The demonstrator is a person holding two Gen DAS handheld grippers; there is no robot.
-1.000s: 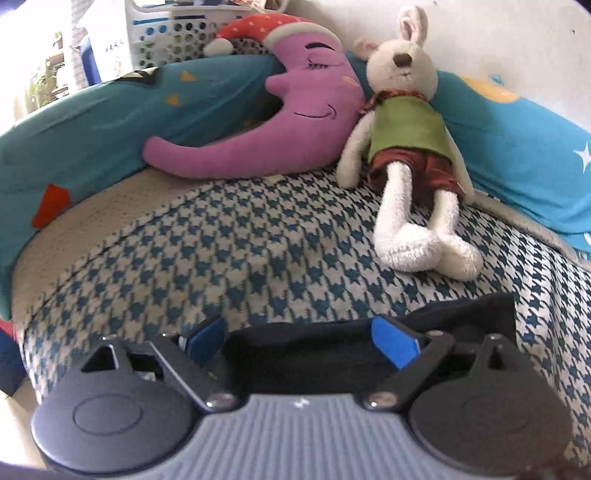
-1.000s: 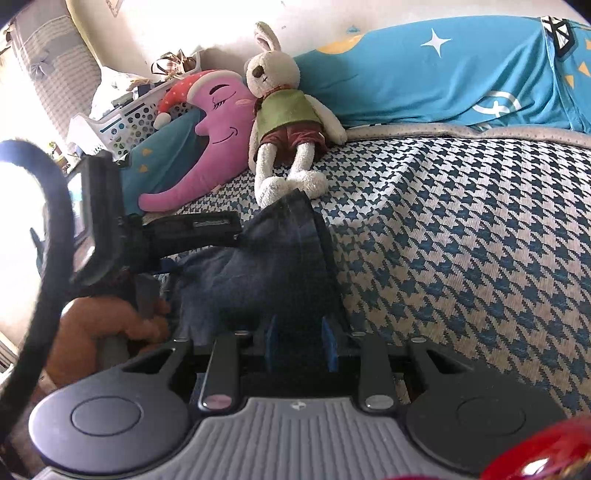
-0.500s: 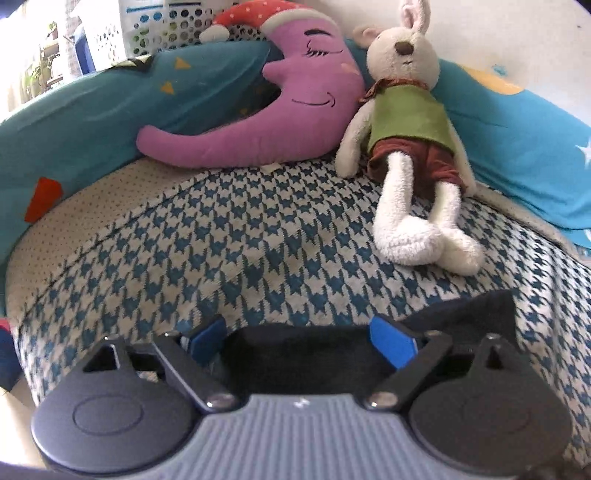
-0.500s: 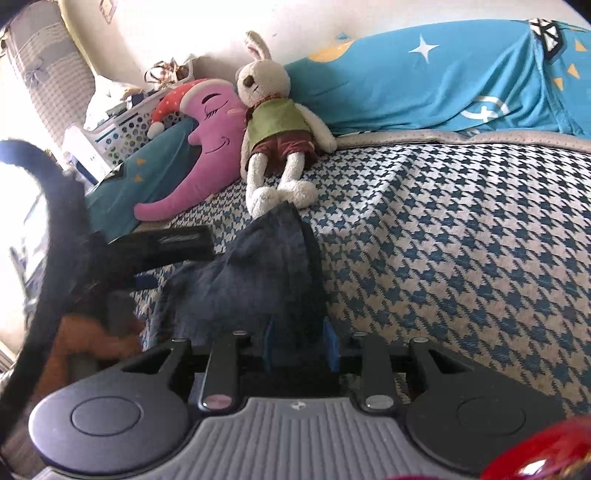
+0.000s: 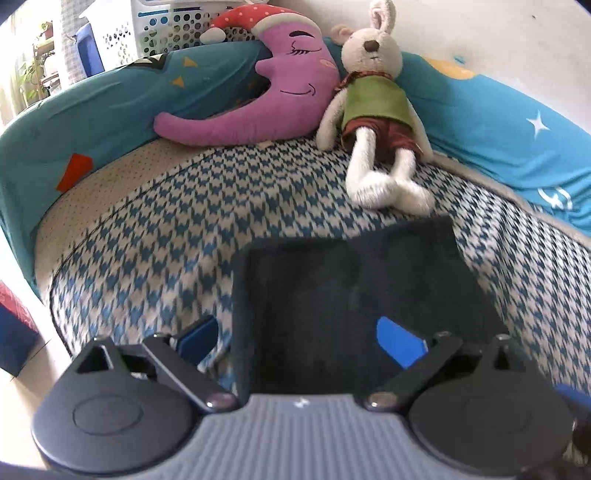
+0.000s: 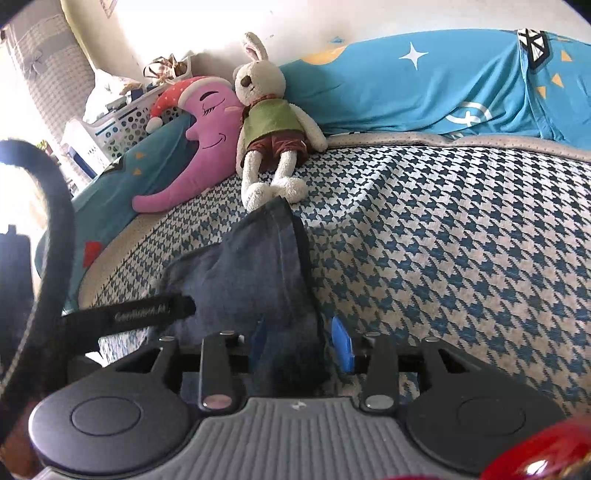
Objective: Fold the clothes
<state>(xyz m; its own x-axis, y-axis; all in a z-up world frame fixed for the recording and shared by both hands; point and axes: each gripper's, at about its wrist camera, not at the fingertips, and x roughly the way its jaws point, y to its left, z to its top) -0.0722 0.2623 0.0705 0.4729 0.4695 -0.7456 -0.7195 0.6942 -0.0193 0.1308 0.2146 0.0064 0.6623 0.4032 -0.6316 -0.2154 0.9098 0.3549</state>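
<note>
A dark blue denim garment [image 5: 351, 288] lies folded in a rough rectangle on the houndstooth bed cover [image 5: 166, 236]. My left gripper [image 5: 299, 341] hovers over its near edge, jaws wide and still opening. One blue pad is over the cloth, the other beside its left edge, and nothing is gripped. In the right wrist view the garment [image 6: 266, 266] runs between the pads of my right gripper [image 6: 300, 343]. Those jaws are opening, and a gap shows at the right pad. One of the left gripper's fingers [image 6: 129, 314] reaches in from the left at the garment's edge.
A plush rabbit [image 5: 373, 122] and a purple moon cushion [image 5: 266, 107] lie just beyond the garment, against teal and blue pillows [image 5: 498, 136]. A white perforated basket [image 5: 162, 26] stands behind. The bed's edge [image 5: 48, 280] drops off at the left.
The left gripper drew back from the garment, so much more of the folded cloth shows, and its jaws widened slightly. The right jaws spread apart around the cloth they pinched before.
</note>
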